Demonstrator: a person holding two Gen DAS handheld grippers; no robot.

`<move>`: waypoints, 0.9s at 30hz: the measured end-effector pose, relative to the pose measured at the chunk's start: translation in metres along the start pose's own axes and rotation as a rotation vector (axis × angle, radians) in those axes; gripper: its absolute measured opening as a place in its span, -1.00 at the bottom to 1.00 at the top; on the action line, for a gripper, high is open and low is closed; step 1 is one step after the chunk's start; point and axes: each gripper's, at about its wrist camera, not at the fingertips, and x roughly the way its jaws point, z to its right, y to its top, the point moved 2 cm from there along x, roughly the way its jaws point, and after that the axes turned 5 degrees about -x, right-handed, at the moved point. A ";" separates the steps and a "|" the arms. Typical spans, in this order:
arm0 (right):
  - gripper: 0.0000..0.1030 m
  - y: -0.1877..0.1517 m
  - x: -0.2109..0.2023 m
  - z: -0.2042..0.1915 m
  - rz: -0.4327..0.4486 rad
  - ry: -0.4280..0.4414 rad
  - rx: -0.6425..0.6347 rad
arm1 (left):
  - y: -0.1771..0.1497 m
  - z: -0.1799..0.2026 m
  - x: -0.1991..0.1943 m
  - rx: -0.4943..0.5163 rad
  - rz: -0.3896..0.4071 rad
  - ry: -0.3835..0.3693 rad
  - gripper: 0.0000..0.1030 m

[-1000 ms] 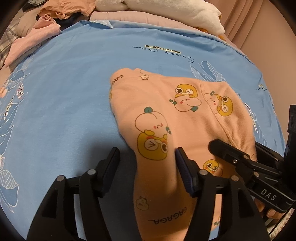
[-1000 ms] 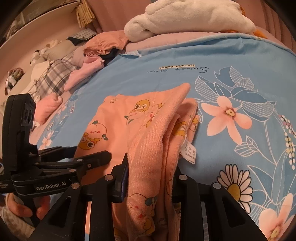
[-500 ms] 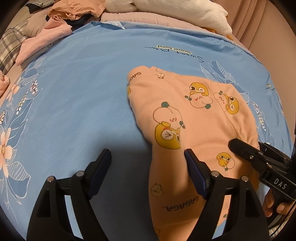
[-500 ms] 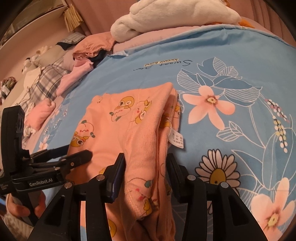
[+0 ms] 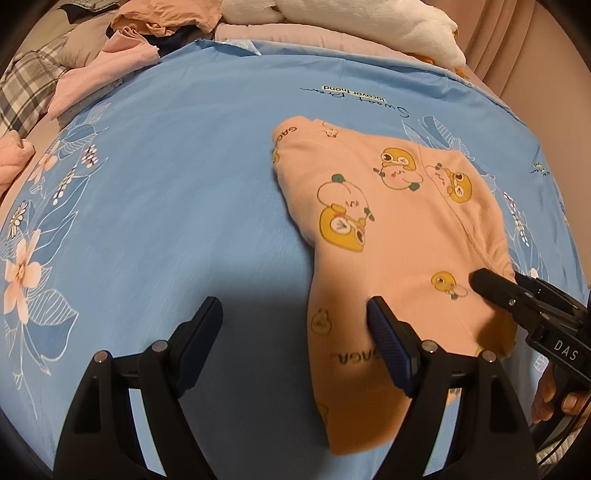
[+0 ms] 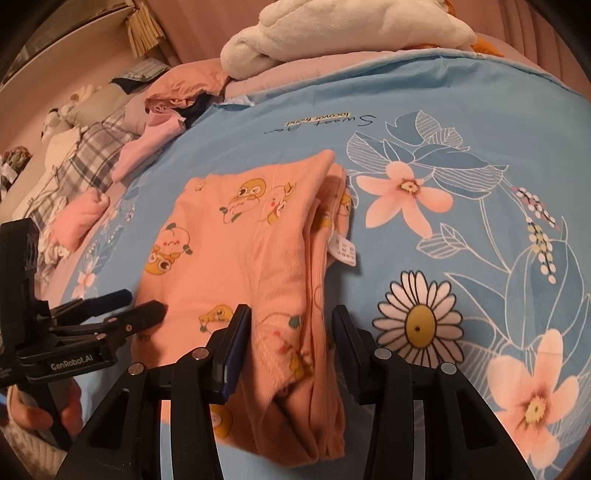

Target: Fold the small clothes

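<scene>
A peach garment (image 5: pixel 406 229) printed with cartoon ducks lies folded on the blue floral sheet (image 5: pixel 166 192). My left gripper (image 5: pixel 295 332) hovers open over its near left edge, the right finger above the cloth, the left finger above bare sheet. In the right wrist view the garment (image 6: pixel 229 251) shows its layered right edge and a white label (image 6: pixel 343 251). My right gripper (image 6: pixel 291 339) straddles that near right fold with the jaws apart, the cloth lying slack between them. Each gripper also shows in the other's view: right gripper (image 5: pixel 491 288), left gripper (image 6: pixel 140 306).
A heap of pink and peach clothes (image 5: pixel 122 40) and a plaid cloth (image 6: pixel 85 162) lie at the far left. A white plush blanket (image 6: pixel 351 33) sits at the back. A rolled pink item (image 6: pixel 79 218) lies off the sheet's left edge. A hand (image 6: pixel 33 417) holds the left gripper.
The right gripper's jaws have spread and the lifted fold has sunk flat onto the bed. The left gripper's jaws have widened and it has drawn back and left from the garment.
</scene>
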 end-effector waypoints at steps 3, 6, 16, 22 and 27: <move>-0.14 -0.003 -0.001 -0.002 -0.006 -0.003 -0.008 | -0.005 -0.002 0.000 -0.002 -0.004 0.004 0.58; -0.14 -0.007 0.002 -0.003 -0.018 -0.014 -0.023 | -0.009 -0.002 0.001 -0.006 -0.007 0.008 0.58; -0.14 -0.017 -0.004 -0.007 -0.029 -0.019 -0.037 | -0.021 0.000 -0.004 0.005 -0.014 0.024 0.58; -0.14 -0.019 -0.008 -0.011 -0.047 -0.043 -0.046 | -0.025 0.007 -0.014 0.024 -0.009 0.045 0.54; -0.14 -0.029 -0.024 -0.019 -0.044 -0.060 -0.073 | -0.034 0.016 -0.030 0.043 0.011 0.040 0.54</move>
